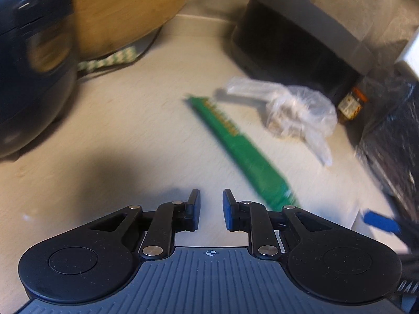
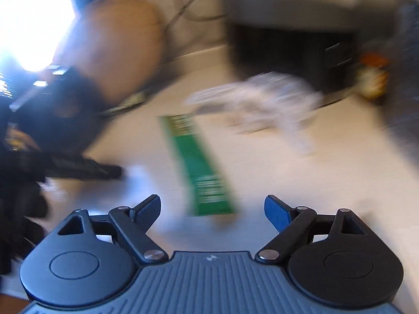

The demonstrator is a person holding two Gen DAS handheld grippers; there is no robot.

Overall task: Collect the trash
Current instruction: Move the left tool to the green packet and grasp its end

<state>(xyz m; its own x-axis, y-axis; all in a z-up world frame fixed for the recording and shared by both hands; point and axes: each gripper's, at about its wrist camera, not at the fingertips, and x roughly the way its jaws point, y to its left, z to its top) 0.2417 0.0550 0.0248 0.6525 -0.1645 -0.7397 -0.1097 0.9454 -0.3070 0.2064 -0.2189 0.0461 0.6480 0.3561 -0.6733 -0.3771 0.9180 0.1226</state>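
Observation:
A long green wrapper (image 1: pixel 235 144) lies flat on the pale counter, ahead and right of my left gripper (image 1: pixel 211 209). A crumpled clear plastic bag (image 1: pixel 293 110) lies just beyond it. My left gripper is open by a narrow gap and holds nothing. In the right wrist view, which is blurred, the green wrapper (image 2: pixel 199 164) lies just ahead of my right gripper (image 2: pixel 212 209), whose jaws stand wide open and empty. The clear bag (image 2: pixel 262 96) lies farther off.
A black appliance (image 1: pixel 296 31) stands at the back right, with a small orange-labelled bottle (image 1: pixel 351 104) beside it. A wooden board (image 1: pixel 123 7) leans at the back left behind a dark round appliance (image 1: pixel 31 65). A black mesh object (image 1: pixel 392 136) is at the right edge.

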